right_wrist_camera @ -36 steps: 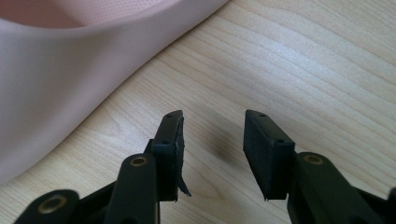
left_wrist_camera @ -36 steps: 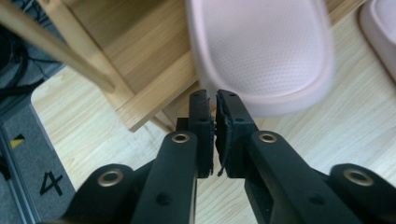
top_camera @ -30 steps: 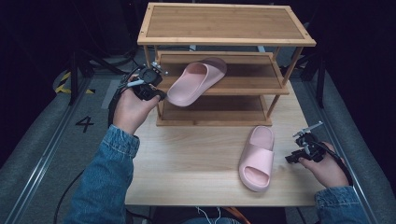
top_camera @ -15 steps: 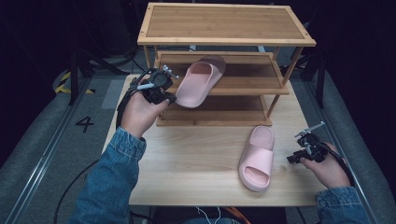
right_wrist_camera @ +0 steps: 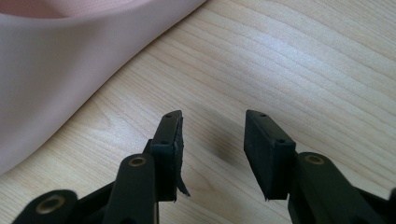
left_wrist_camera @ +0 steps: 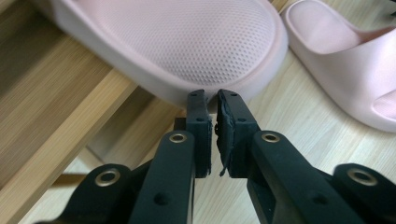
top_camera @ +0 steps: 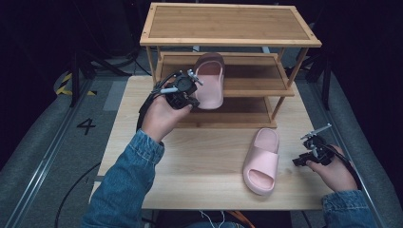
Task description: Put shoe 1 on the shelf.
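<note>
A wooden shoe rack with three shelves stands at the far end of a pale wooden table. The left gripper is held up at the rack's left front, its jaws pinched on the rim of a pink slipper that lies on the middle shelf, heel end sticking out over the front edge toward the person. In the left gripper view the two black jaws are nearly together, clamped on the thin edge of that slipper's dotted sole (one pad looks frayed at its inner face). A second pink slipper lies flat on the table in front of the rack's right side, open toe end toward the person. The right gripper rests low over the table near the right edge, just beside that second slipper but apart from it; in the right gripper view its jaws stand spread with bare table between them, and the slipper's pink side fills the upper left.
</note>
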